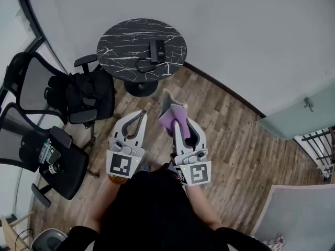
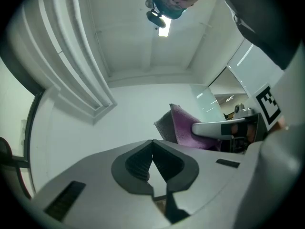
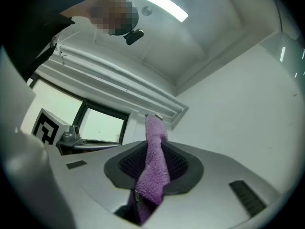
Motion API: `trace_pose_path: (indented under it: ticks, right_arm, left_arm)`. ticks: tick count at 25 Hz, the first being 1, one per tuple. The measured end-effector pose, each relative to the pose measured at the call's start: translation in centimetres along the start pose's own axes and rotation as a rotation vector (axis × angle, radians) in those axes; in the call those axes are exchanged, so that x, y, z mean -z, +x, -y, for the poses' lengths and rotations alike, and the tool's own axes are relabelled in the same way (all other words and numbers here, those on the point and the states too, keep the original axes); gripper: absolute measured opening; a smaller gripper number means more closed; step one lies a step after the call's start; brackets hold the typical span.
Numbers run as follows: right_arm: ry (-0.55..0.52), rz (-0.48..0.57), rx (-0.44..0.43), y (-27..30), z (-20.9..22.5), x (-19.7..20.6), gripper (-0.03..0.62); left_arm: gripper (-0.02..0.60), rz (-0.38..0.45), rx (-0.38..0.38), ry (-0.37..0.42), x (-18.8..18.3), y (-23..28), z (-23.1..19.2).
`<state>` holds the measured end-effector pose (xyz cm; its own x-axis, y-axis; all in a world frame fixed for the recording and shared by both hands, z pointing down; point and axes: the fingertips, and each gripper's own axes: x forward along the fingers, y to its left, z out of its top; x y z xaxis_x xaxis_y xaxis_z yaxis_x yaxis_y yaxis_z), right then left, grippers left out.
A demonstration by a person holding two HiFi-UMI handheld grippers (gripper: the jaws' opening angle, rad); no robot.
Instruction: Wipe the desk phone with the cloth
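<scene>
Right claw (image 3: 153, 162) grips cloth (image 3: 153, 128) — desk phone (image 1: 156, 49) well apart.

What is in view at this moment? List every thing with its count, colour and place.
round table: one, black marble top, far centre
desk phone: one, black, on the table, cord curled beside it
office chairs: at least two, black, left side
bundle: one, black, a bag or jacket, on the farther chair
floor: brown wood planks
cloth: one, purple, sticking up from the right tool
left tool: one, white and grey, shut, nothing in it
right tool: one, white and grey, shut on the cloth
person's top: black, bottom centre
</scene>
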<state>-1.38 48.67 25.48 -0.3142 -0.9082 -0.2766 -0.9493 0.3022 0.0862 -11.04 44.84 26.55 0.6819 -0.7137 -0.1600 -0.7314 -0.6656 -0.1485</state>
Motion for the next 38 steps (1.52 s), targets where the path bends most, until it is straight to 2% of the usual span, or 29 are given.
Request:
trace_pose_path:
  ticks: [8, 12, 16, 20, 22, 25, 31, 35, 38]
  right_arm:
    - [-0.005, -0.019, -0.014, 0.9, -0.5, 0.9, 0.098]
    - [0.003, -0.030, -0.019, 0.9, -0.1, 1.0, 0.098]
    - [0.009, -0.038, -0.026, 1.9, 1.6, 1.5, 0.098]
    - [0.048, -0.040, -0.011, 3.3, 4.7, 2.7, 0.098]
    - [0.059, -0.038, -0.009, 4.2, 6.4, 3.4, 0.098]
    - [0.081, -0.039, -0.004, 5.7, 8.9, 4.5, 0.098]
    - [0.122, -0.078, -0.022, 9.3, 14.2, 7.2, 0.098]
    - [0.136, -0.109, -0.069, 11.4, 16.8, 8.4, 0.098]
    - [0.152, -0.128, -0.112, 13.0, 18.3, 9.3, 0.098]
  left_arm:
    - [0.012, 0.005, 0.008, 0.004, 0.6, 0.2, -0.6]
    - [0.012, -0.028, 0.036, 0.019, 1.2, 0.5, 0.2]
    - [0.012, -0.012, 0.069, 0.101, 1.1, 2.8, 0.3]
    - [0.012, -0.072, 0.026, 0.012, 3.0, 5.4, -0.2]
    - [0.012, -0.071, 0.026, 0.031, 3.2, 7.1, -0.3]
    - [0.012, -0.054, 0.053, 0.129, 3.1, 9.7, -0.4]
    - [0.012, -0.134, -0.020, 0.037, 5.4, 14.5, -1.9]
    - [0.012, -0.151, -0.062, 0.047, 5.9, 17.7, -2.8]
    - [0.012, -0.154, -0.076, 0.095, 5.7, 19.6, -3.1]
